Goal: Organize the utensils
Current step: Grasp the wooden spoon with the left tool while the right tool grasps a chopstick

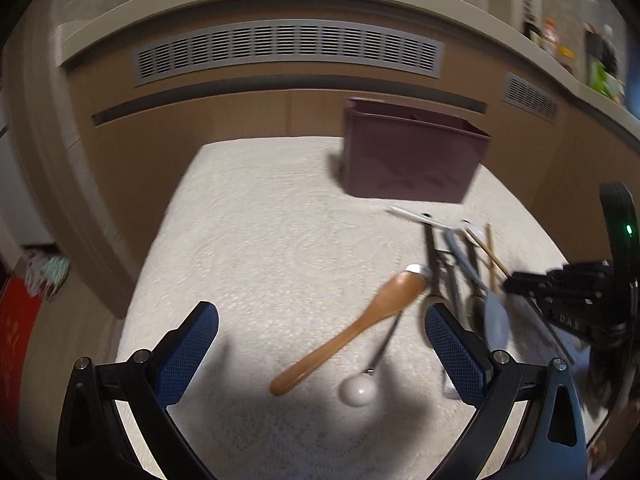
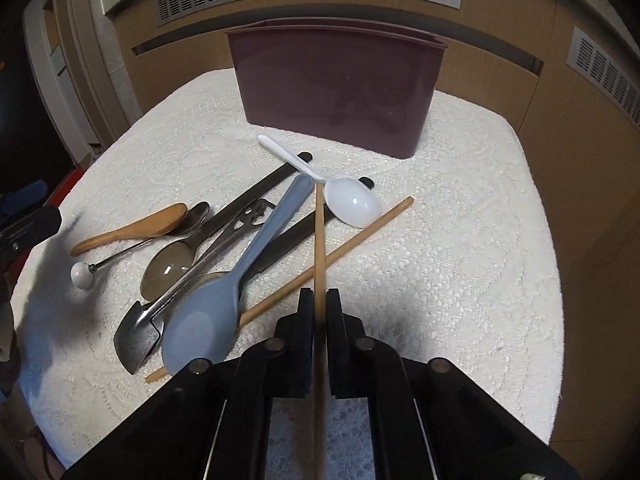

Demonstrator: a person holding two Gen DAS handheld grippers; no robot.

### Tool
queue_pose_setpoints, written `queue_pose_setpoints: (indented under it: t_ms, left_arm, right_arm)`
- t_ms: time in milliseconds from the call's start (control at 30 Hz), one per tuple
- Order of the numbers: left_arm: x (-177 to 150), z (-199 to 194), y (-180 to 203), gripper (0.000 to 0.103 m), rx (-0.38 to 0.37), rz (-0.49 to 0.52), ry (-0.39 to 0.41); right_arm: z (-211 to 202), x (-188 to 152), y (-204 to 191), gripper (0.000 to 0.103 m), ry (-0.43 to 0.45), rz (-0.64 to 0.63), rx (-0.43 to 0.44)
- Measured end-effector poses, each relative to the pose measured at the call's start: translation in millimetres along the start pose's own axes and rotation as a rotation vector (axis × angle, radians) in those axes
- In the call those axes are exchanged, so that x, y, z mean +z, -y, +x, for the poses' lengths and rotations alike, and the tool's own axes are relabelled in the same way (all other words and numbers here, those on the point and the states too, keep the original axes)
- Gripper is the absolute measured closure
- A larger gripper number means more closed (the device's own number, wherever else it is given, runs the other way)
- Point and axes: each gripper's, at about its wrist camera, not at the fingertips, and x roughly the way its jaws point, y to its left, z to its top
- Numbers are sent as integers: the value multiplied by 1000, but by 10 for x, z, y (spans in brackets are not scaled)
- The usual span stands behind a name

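Note:
My right gripper (image 2: pixel 319 300) is shut on a thin wooden chopstick (image 2: pixel 319 240) that points towards the maroon utensil holder (image 2: pixel 336 88). A second chopstick (image 2: pixel 360 236) lies crossed under it on the white cloth. Beside them lie a white plastic spoon (image 2: pixel 352 202), a pale blue spoon (image 2: pixel 256 252) and several dark-handled metal utensils (image 2: pixel 224 216). My left gripper (image 1: pixel 320 316) stands open, low over the cloth. The wooden spoon (image 1: pixel 360 328) and a metal spoon with a white knob (image 1: pixel 357 391) lie between its blue pads (image 1: pixel 184 356), untouched.
The holder (image 1: pixel 412 156) stands at the far side of the cloth-covered surface (image 1: pixel 260 240), in front of a wooden panel with vent grilles (image 1: pixel 288 50). The cloth's rounded edges drop off on the left and right.

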Motion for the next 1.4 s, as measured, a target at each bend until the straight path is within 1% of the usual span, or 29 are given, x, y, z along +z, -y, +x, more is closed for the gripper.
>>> queue_pose_setpoints:
  t_ms: [33, 67, 100, 133, 167, 200, 233, 267, 300, 400, 467, 500, 567, 633, 667, 733, 767, 833, 900, 967, 1000, 1100, 1233, 1267, 1300, 1333, 1367, 1400]
  left_arm:
    - [29, 15, 47, 4, -30, 41, -6]
    - [55, 40, 98, 11, -54, 84, -18]
    - [85, 78, 155, 22, -76, 133, -40]
    - [118, 137, 200, 28, -97, 174, -67]
    - [158, 219, 242, 36, -122, 210, -107]
    - [193, 303, 279, 43, -163, 234, -149]
    - [226, 387, 309, 45, -204, 248, -190]
    - [261, 490, 334, 45, -232, 259, -240]
    - [296, 590, 352, 45, -244, 262, -279]
    - [401, 774, 351, 45, -252, 250, -328]
    - [453, 854, 334, 45, -307, 242, -376]
    - [466, 899, 318, 45, -320, 226, -406]
    - [456, 973, 287, 45, -322, 186, -455]
    - [434, 954, 255, 45, -326, 128, -473]
    - [408, 925, 257, 45, -338, 105, -482]
    - [335, 834, 285, 45, -392, 61, -508]
    - [293, 785, 316, 45, -415, 60, -513]
    - [238, 665, 400, 45, -416, 89, -489]
    - [250, 573, 450, 45, -379, 138, -434]
    - [278, 536, 502, 45, -332, 210, -390]
    - [286, 558, 534, 45, -332, 242, -393]
    - [286, 558, 590, 45, -362, 317, -425]
    - [245, 441, 608, 44, -358, 390, -407]
    - [234, 424, 572, 42, -340, 382, -406]
    - [231, 425, 511, 39, -308, 345, -409]
    - [224, 433, 435, 39, -284, 289, -416]
    - [222, 449, 337, 39, -270, 208, -428]
    - [211, 461, 243, 39, -278, 122, -439]
  right_arm:
    - [-40, -3, 32, 97, 4, 10, 4]
    - [-87, -10, 70, 97, 9, 25, 9]
    - [-131, -21, 110, 97, 14, 39, 10]
    - [-162, -30, 144, 97, 20, 51, 8]
    - [-189, -44, 176, 97, 25, 62, 8]
    - [-214, -61, 206, 97, 28, 75, 11]
    - [-234, -80, 239, 97, 31, 90, 13]
    - [-244, -99, 268, 97, 31, 104, 15]
    - [-238, -110, 291, 97, 29, 115, 18]
    - [-232, -151, 335, 97, 22, 135, 24]
    - [-232, -173, 344, 97, 20, 136, 30]
    - [-231, -176, 348, 97, 19, 133, 30]
    - [-235, -185, 349, 97, 23, 128, 27]
    - [-235, -178, 346, 97, 30, 128, 23]
    - [-241, -175, 352, 97, 37, 130, 22]
    - [-245, -174, 368, 97, 43, 135, 23]
    - [-244, -175, 368, 97, 44, 135, 24]
    - [-236, -171, 363, 97, 46, 128, 15]
    - [-235, -173, 358, 97, 48, 124, 14]
    - [-241, -180, 354, 97, 49, 123, 15]
    - [-248, -181, 350, 97, 50, 120, 14]
    - [-293, -196, 360, 97, 58, 118, 5]
    - [-328, -237, 400, 97, 58, 123, -2]
    - [-324, -246, 409, 97, 57, 125, -3]
    - [-317, -253, 421, 97, 55, 129, -3]
    - [-310, -260, 430, 97, 54, 134, -3]
    - [-303, -263, 438, 97, 55, 140, -4]
    - [-297, -265, 444, 97, 56, 146, -4]
